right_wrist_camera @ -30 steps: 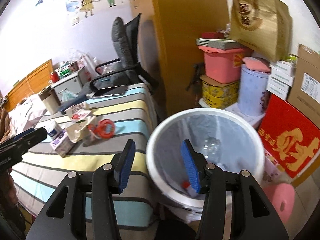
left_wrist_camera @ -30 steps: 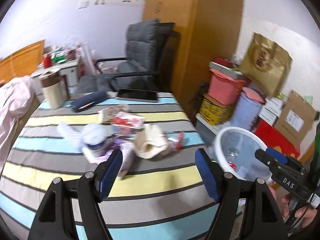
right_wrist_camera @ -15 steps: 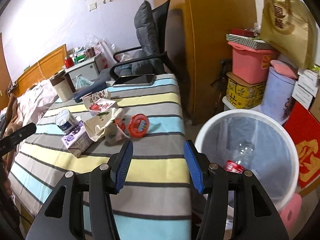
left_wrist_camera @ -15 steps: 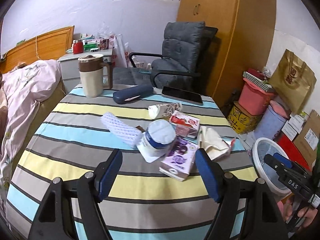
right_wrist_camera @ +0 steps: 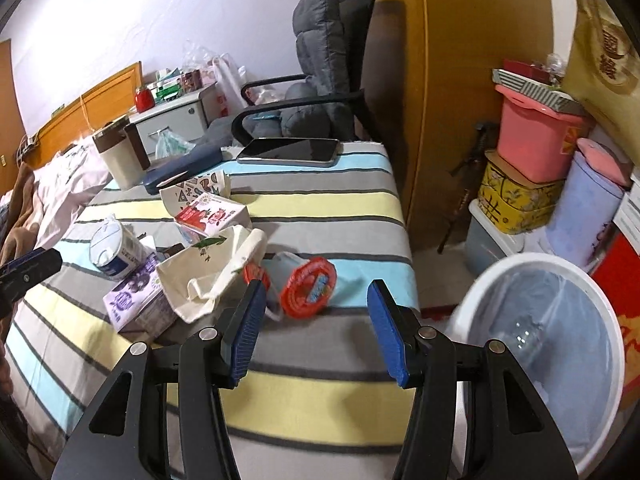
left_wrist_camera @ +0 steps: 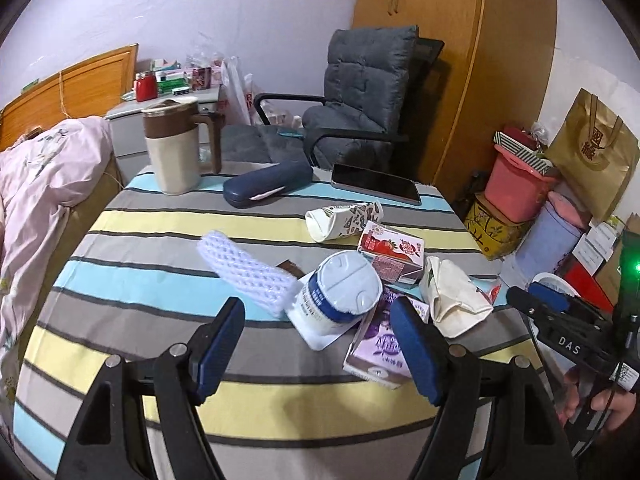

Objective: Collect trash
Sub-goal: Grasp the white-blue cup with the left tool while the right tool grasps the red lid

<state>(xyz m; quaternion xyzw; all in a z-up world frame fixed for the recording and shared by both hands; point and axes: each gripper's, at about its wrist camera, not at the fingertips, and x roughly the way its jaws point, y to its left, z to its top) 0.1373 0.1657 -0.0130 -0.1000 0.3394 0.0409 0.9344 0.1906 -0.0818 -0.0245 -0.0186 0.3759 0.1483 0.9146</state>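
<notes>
Step in hand: approach to the litter heap on the striped table (left_wrist_camera: 120,344); nothing gripped yet, by my reading.
Left gripper (left_wrist_camera: 318,350): jaws spread, empty, hovering just short of the white tub (left_wrist_camera: 340,300) and the purple carton (left_wrist_camera: 376,344).
Right gripper (right_wrist_camera: 316,328): jaws spread, empty, aimed at the red-lidded cup (right_wrist_camera: 308,288) lying on its side near the table's right edge.
Trash location: clustered mid-table, pieces overlapping; the crumpled cream bag (right_wrist_camera: 212,272) leans on the purple carton, with the strawberry carton (left_wrist_camera: 394,252) behind it.
Bin (right_wrist_camera: 600,420): white, on the floor right of the table (a clear bottle already lies inside).
Technique: take the outermost loose piece first, the cup for the right; straddle it fully before closing.
Caution: leave the tablet (right_wrist_camera: 288,152), pencil case (left_wrist_camera: 266,186) and jug (left_wrist_camera: 172,152) alone; probably not trash.
</notes>
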